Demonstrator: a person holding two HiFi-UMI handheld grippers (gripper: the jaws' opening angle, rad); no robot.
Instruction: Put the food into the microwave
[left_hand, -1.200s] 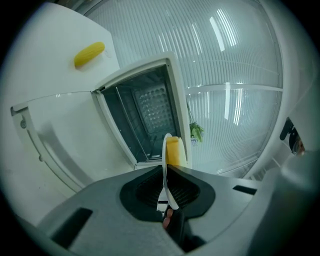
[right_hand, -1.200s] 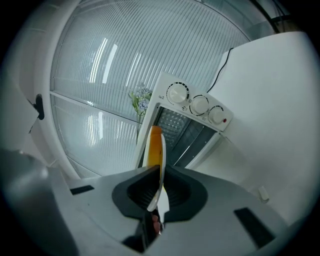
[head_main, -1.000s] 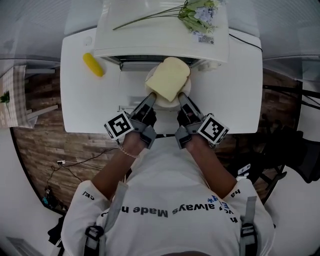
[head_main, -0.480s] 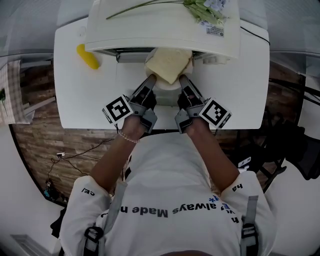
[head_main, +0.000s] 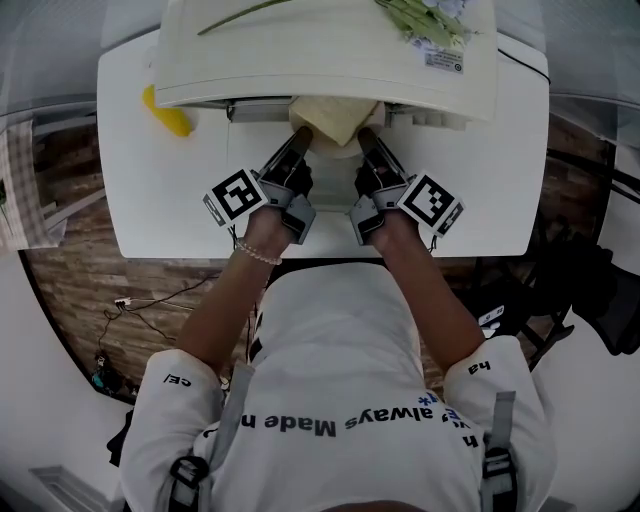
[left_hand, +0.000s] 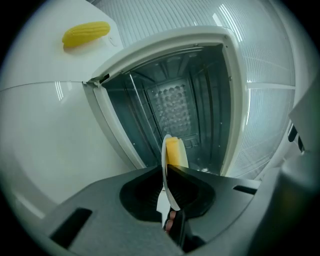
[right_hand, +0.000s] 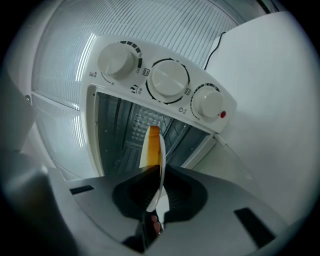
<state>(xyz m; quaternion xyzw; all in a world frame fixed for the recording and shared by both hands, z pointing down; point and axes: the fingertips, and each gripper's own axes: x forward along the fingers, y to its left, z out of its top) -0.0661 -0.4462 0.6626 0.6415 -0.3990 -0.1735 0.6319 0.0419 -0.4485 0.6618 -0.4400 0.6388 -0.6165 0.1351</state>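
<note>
A slice of bread (head_main: 335, 118) lies on a white plate (head_main: 343, 152), held from both sides. My left gripper (head_main: 300, 146) is shut on the plate's left rim and my right gripper (head_main: 364, 142) on its right rim. The plate's far half and most of the bread are under the top of the white microwave (head_main: 320, 50). In the left gripper view the plate rim (left_hand: 163, 167) is edge-on in my left gripper (left_hand: 167, 174), with the bread (left_hand: 175, 152) before the open cavity (left_hand: 172, 107). The right gripper view shows the plate rim (right_hand: 161, 165) pinched in my right gripper (right_hand: 159, 174).
A yellow corn cob (head_main: 166, 113) lies on the white table (head_main: 150, 210) left of the microwave. Flowers (head_main: 425, 20) rest on its top. Three knobs (right_hand: 170, 79) sit beside the cavity. The open glass door (right_hand: 235, 172) lies flat under the plate.
Both grippers have carried the plate forward into the microwave opening. The bread, fully in view a second ago, is now mostly hidden under the microwave's top.
</note>
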